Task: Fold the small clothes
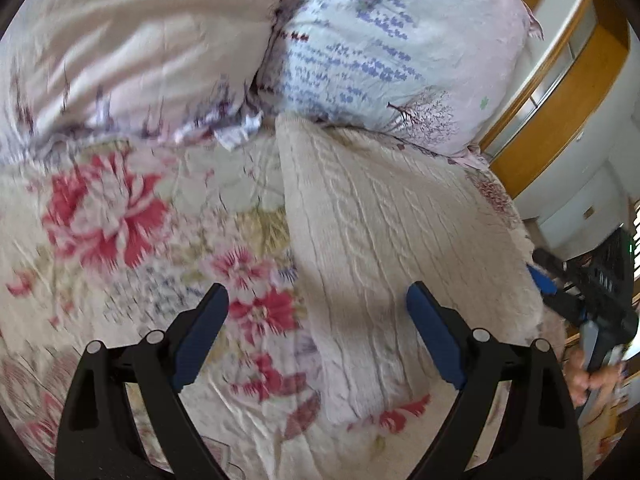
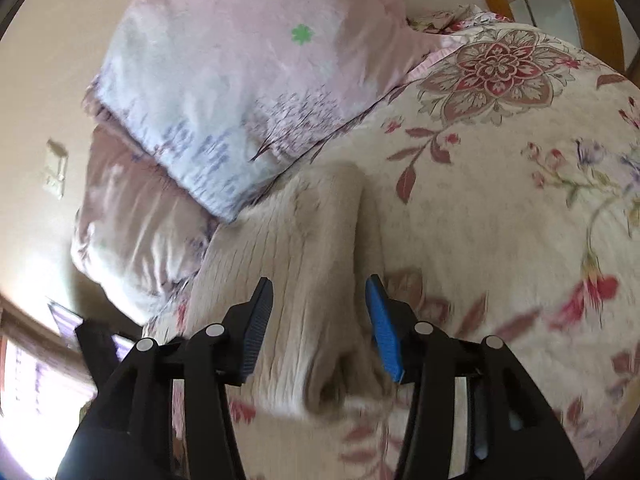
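Observation:
A cream cable-knit sweater lies folded lengthwise on the floral bedspread, its far end against the pillows. My left gripper is open and empty, hovering over the sweater's left edge near its near end. In the right wrist view the sweater lies under my right gripper, which is open with a raised fold of the knit between its jaws, not clamped. The right gripper also shows at the right edge of the left wrist view, at the sweater's right edge.
Two pillows lie at the head of the bed, a pink one and a pale blue-pink one. A wooden headboard and window frame stand to the right. The bedspread extends to the right of the sweater.

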Motion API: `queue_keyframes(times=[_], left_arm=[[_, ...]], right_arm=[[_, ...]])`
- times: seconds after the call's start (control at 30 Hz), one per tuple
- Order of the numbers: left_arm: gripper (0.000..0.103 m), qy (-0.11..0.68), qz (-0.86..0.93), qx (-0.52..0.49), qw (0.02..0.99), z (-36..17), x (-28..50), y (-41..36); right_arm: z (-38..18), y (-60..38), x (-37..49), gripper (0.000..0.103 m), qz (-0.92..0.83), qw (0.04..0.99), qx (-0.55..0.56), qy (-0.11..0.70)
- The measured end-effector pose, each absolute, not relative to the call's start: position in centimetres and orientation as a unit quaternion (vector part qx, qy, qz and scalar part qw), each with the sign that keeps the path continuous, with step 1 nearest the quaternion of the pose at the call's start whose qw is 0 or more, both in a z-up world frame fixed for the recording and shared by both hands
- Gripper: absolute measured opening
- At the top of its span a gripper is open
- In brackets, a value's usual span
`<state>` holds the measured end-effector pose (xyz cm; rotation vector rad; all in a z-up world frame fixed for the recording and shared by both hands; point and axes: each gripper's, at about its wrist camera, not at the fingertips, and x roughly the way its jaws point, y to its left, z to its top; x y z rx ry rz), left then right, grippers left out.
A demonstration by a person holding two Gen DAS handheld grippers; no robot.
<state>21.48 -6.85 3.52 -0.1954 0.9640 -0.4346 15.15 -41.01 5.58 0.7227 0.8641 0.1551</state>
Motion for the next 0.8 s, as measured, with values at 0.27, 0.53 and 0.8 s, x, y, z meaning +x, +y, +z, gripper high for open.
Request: queue_keyframes(times=[0.27, 0.53, 0.8], left_arm=[[0.077, 0.469, -0.223, -0.095, 0.849, 3.1, 20.1, -7.6], [0.053, 0.465, -0.227, -0.079, 0.852, 2.7, 19.2, -8.5], [0.061, 0.444, -0.207, -0.041, 0.871, 3.6, 17.8, -9.2]], right_arm=[[5.7, -38.7, 12.6, 0.05, 0.096, 0.851, 0.303, 0.418], [4.7, -37.7, 12.6, 0.009, 0.085, 0.86, 0.283, 0.417], [6.2, -38.7, 11.5, 0.009, 0.036, 0.884, 0.246, 0.397]])
